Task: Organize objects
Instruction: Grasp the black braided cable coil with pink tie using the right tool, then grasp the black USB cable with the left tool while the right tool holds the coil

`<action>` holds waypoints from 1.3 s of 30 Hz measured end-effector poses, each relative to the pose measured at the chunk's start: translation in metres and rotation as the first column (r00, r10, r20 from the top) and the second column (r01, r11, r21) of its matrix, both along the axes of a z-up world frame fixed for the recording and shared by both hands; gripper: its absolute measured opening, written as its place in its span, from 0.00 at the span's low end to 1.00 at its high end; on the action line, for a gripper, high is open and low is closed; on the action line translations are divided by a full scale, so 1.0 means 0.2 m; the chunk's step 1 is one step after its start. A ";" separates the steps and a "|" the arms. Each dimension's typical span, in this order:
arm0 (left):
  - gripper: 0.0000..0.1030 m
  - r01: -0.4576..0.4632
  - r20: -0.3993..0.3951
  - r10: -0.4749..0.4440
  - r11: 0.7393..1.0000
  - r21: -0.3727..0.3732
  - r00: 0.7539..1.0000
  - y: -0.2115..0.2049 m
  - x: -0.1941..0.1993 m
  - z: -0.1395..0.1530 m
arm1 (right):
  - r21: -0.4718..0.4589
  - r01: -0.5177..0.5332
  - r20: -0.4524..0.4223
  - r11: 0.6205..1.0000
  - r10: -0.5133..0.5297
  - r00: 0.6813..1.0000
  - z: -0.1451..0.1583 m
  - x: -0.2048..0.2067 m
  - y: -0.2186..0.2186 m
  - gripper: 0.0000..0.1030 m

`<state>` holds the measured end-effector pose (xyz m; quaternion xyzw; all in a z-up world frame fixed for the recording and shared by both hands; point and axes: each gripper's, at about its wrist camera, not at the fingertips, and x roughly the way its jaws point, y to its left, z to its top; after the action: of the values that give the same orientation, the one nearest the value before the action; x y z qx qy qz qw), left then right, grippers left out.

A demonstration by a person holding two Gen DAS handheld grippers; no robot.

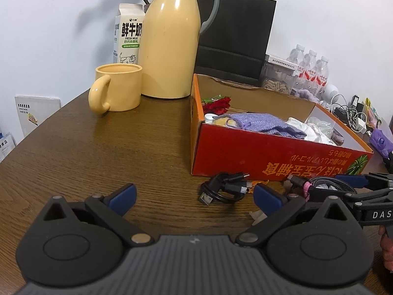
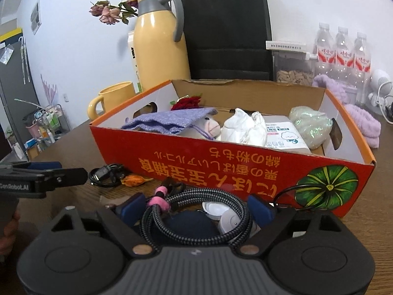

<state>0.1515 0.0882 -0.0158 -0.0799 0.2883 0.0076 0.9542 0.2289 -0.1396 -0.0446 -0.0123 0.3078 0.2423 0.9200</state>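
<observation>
A red and orange cardboard box (image 1: 270,154) (image 2: 221,162) stands on the brown table, holding a purple cloth pouch (image 2: 172,121), white items and a red flower. A small black coiled cable (image 1: 223,186) (image 2: 105,174) lies in front of the box. My left gripper (image 1: 194,196) is open and empty, just left of that cable. My right gripper (image 2: 196,209) has its blue pads on either side of a braided black cable coil with a pink tie (image 2: 196,211) (image 1: 316,184); the jaws stand wide around it and a firm grasp does not show.
A yellow mug (image 1: 118,88), a yellow thermos (image 1: 169,36), a milk carton (image 1: 127,34) and a black paper bag (image 1: 233,36) stand behind the box. Water bottles (image 2: 343,51), a seed jar (image 2: 292,66) and a purple towel (image 2: 356,118) are at the right. A dried orange flower bud (image 2: 133,180) lies by the box.
</observation>
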 end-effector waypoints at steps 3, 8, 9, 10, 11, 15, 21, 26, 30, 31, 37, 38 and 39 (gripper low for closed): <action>1.00 0.000 0.000 0.000 1.000 0.001 1.000 0.00 0.00 0.00 | 0.003 0.005 0.041 1.000 -0.006 0.999 0.01 -0.05 0.00 0.85; 1.00 0.000 0.000 0.000 1.000 0.001 1.000 0.00 0.00 0.00 | 0.020 -0.006 0.062 1.000 0.005 0.998 0.03 -0.11 0.00 0.85; 1.00 0.000 0.000 0.000 1.000 0.001 1.000 0.00 0.00 0.00 | 0.029 -0.006 0.063 1.000 0.004 0.998 0.03 -0.12 -0.01 0.85; 1.00 0.000 0.000 0.000 1.000 0.001 1.000 0.00 0.00 0.00 | 0.038 -0.010 0.063 0.999 0.008 0.998 0.04 -0.13 -0.01 0.85; 1.00 0.001 0.000 -0.001 1.000 0.001 1.000 0.00 0.00 0.00 | 0.049 -0.013 0.066 0.999 0.010 0.998 0.04 -0.14 -0.02 0.85; 1.00 -0.001 -0.003 0.001 1.000 0.003 1.000 0.00 0.00 0.00 | 0.064 -0.033 0.064 0.997 0.029 0.998 0.04 -0.19 -0.01 0.85; 1.00 -0.007 -0.006 0.007 1.000 0.006 1.000 0.00 0.01 -0.01 | 0.076 -0.042 0.067 0.996 0.036 0.997 0.04 -0.25 0.00 0.85; 1.00 -0.014 -0.020 0.015 1.000 0.010 1.000 0.00 0.02 -0.02 | 0.088 -0.023 0.096 0.996 0.014 0.995 0.06 -0.30 -0.01 0.85; 1.00 -0.021 -0.049 0.021 1.000 -0.002 0.999 0.02 0.06 -0.03 | 0.094 0.004 0.128 0.996 -0.016 0.992 0.08 -0.33 -0.03 0.84; 1.00 -0.020 -0.054 0.020 1.000 -0.004 0.998 0.02 0.07 -0.03 | 0.096 0.013 0.136 0.995 -0.026 0.990 0.08 -0.33 -0.04 0.84; 1.00 0.034 -0.092 -0.028 0.997 0.069 0.995 -0.07 0.16 -0.04 | 0.102 0.054 0.168 0.993 -0.071 0.983 0.10 -0.35 -0.07 0.84; 1.00 0.044 -0.101 -0.035 0.996 0.082 0.994 -0.09 0.17 -0.05 | 0.104 0.058 0.170 0.993 -0.075 0.983 0.10 -0.35 -0.07 0.84; 1.00 0.047 -0.105 -0.038 0.995 0.092 0.994 -0.10 0.18 -0.05 | 0.105 0.061 0.172 0.993 -0.078 0.982 0.10 -0.35 -0.08 0.84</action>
<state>0.1873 0.0686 -0.0257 -0.0281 0.3381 0.0049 0.9407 0.1589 -0.1550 -0.0245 0.0228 0.2131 0.2230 0.9510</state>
